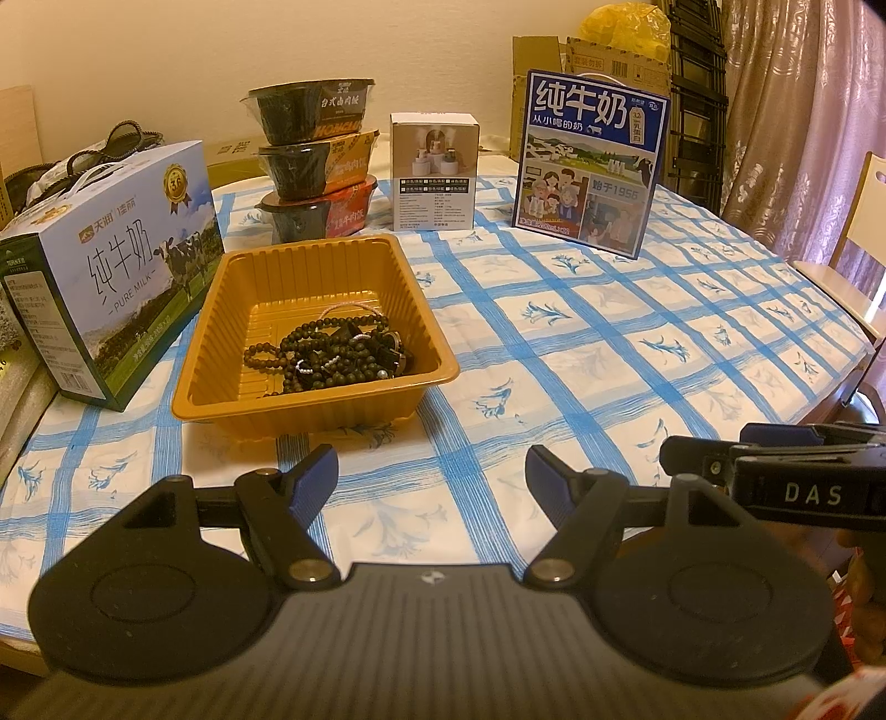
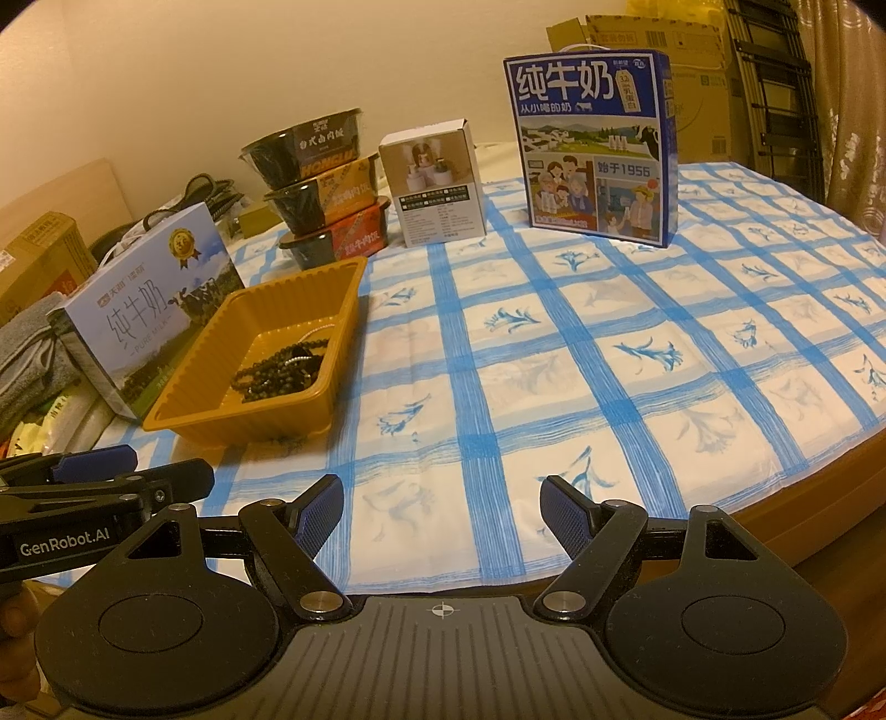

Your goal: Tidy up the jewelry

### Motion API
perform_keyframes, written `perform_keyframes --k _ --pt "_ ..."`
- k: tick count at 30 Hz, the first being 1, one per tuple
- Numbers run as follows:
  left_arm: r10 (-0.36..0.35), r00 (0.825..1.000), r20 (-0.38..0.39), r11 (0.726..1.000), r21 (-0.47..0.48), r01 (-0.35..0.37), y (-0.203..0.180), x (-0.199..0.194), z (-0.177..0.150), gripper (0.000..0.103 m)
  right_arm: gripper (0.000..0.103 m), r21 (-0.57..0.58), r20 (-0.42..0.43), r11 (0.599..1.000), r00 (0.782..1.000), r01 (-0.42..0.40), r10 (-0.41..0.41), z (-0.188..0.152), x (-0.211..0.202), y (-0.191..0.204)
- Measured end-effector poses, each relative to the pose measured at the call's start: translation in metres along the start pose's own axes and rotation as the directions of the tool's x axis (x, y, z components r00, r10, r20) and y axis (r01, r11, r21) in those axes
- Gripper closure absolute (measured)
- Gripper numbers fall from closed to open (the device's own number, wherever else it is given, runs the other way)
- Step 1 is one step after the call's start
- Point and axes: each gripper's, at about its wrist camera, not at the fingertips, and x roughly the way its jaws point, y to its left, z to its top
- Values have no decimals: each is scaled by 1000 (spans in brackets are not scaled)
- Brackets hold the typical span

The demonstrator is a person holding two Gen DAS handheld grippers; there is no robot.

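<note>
This is a home dining room. A round bench [image 1: 637, 343] wears a blue-and-white checked floral cloth, with two printed cardboard milk cartons [image 1: 590, 166] and stacked black instant-meal bowls [image 1: 318, 160] along its far side. On the right hang patterned mauve curtains [image 1: 797, 111] beside a pale wooden chair [image 1: 853, 243]; brown cardboard boxes [image 2: 664, 39] stand against the cream wall.

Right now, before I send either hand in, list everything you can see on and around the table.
tray: one, orange, left on the tablecloth
bead jewelry: tangled pile, dark, inside the tray
pale milk carton: one, left of the tray
meal bowls: three, black, stacked behind the tray
small box: one, white, centre back
blue milk carton: one, back right
tablecloth: blue and white check
cardboard boxes: brown, behind the table
left gripper: jaws open, empty
right gripper: jaws open, empty
</note>
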Motion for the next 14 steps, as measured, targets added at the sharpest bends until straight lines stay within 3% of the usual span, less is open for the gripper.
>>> perform_keyframes --k 14 --pt "4 1000 0 1000 0 -4 1 3 1 30 25 -1 0 1000 1000 -1 1 0 0 -1"
